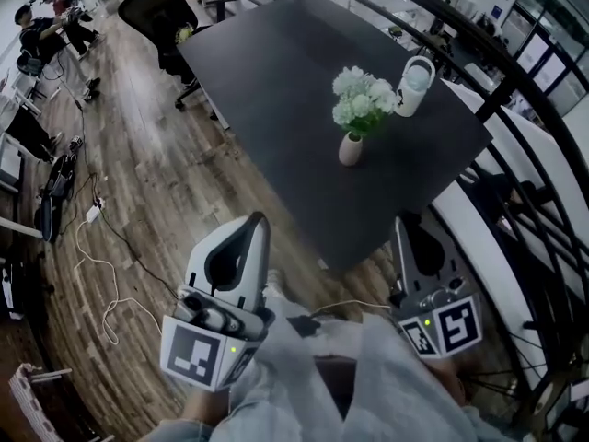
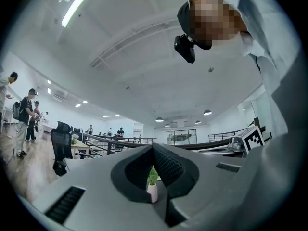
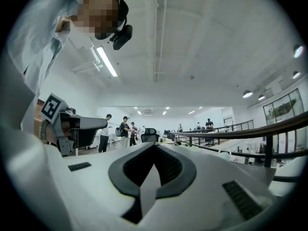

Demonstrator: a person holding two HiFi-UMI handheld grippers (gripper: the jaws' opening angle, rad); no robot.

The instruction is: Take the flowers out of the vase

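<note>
A dark matte table (image 1: 276,72) stands on a wood-plank floor (image 1: 138,164) in an open office. Toward the table's near right side sits a small white vase (image 1: 351,149) holding the white flowers (image 1: 362,99), with a white jug (image 1: 414,86) just beside them. A black railing (image 1: 515,90) curves past the table's right edge, and a black chair (image 1: 152,7) stands at its far left corner. Short of the table's near corner, the left gripper (image 1: 257,219) and right gripper (image 1: 405,224) hover clenched, holding nothing.

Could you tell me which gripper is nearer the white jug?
Right: the right gripper is off the table's near corner, short of the white jug; the left gripper is farther, over the floor.
</note>
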